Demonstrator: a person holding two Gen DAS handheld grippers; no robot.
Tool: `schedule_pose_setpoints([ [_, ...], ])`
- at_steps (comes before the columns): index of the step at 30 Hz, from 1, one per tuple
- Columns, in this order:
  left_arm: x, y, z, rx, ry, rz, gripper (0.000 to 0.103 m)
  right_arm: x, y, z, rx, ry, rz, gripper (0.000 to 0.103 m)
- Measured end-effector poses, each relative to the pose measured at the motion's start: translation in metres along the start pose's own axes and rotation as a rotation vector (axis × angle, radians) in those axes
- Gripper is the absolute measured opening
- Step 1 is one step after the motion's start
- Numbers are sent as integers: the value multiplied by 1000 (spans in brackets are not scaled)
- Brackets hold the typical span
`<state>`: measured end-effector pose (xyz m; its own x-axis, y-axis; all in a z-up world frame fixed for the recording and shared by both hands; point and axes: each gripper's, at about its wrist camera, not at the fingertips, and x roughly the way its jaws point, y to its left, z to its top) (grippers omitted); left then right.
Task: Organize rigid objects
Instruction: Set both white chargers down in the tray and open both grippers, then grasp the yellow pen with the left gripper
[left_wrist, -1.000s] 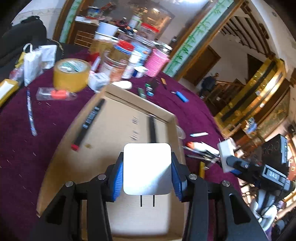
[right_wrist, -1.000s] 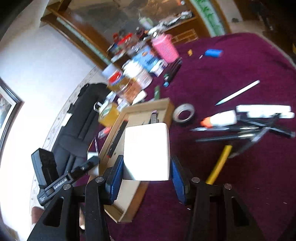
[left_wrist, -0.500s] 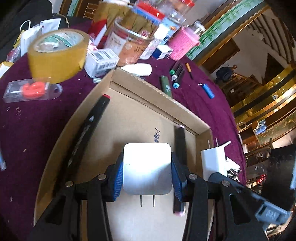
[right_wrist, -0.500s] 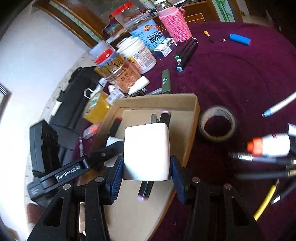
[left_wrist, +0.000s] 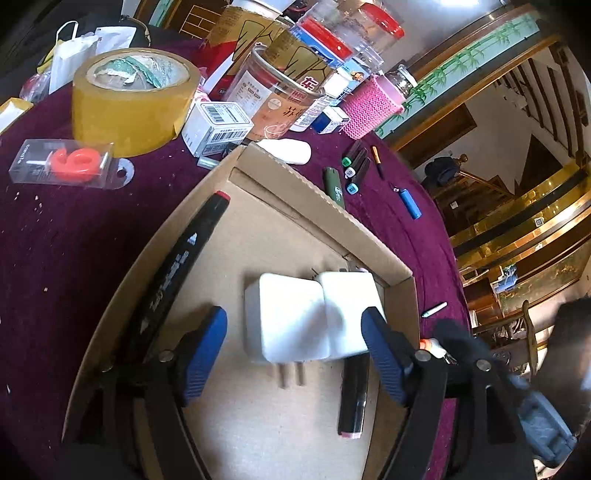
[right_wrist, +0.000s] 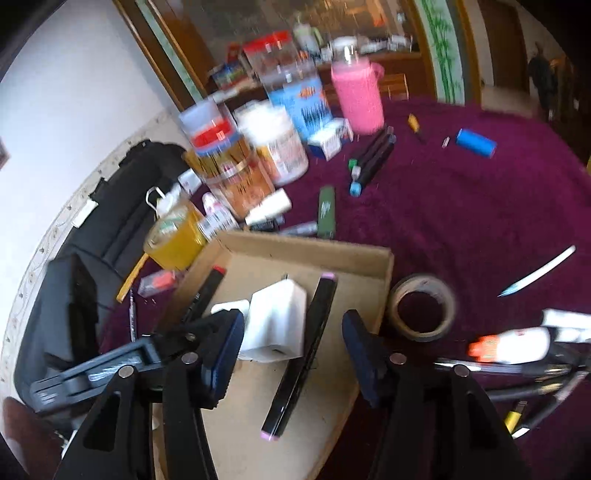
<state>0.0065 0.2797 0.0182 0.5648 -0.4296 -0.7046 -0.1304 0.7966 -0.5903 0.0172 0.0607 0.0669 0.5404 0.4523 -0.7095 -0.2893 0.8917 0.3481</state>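
Two smooth white plug cubes touching, corrugated cardboard tray, jaws spread.

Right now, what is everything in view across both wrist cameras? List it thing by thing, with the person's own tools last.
cardboard tray: 1, brown, middle of the purple table
chargers: 2, white, side by side in the tray
black markers: 2 in the tray, one along its left wall, one right of the chargers
tape rolls: 2, one yellow left of the tray, one grey to its right
marker bundle: black, beyond the tray
green lighter: 1, beyond the tray
blue cylinder: 1, far right
pink bottle: 1, among the jars at the back
left tool: open, over the chargers
right tool: open, over the tray
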Motion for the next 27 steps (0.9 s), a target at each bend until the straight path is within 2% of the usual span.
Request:
schedule_pose_setpoints([
  [2, -2, 2, -1, -11, -4, -5, 75, -21, 2, -4, -12, -42, -4, 70],
  [5, -4, 2, -1, -19, -15, -20, 76, -56, 2, -17, -29, -104, -23, 74],
  [9, -23, -9, -2, 24, -96, -78, 76, -96, -1, -41, -72, -165, -89, 75],
  [12, -45, -26, -9, 65, -144, -130, 79, -120, -6, -54, -89, -205, -122, 75],
  [17, -78, -70, -31, 166, -198, -159, 83, -167, -16, -72, -100, -296, -202, 76],
  [18, -83, -79, -37, 191, -206, -163, 85, -180, -18, -77, -105, -334, -231, 77],
  [21, -99, -107, -58, 286, -250, -148, 90, -213, -23, -97, -144, -470, -362, 103],
  [23, -102, -126, -71, 339, -255, -130, 91, -223, -31, -111, -178, -535, -411, 103],
  [25, -100, -142, -81, 367, -229, -149, 91, -226, -47, -116, -159, -519, -451, 103],
  [27, -99, -155, -94, 384, -205, -165, 91, -229, -73, -119, -89, -463, -425, 103],
])
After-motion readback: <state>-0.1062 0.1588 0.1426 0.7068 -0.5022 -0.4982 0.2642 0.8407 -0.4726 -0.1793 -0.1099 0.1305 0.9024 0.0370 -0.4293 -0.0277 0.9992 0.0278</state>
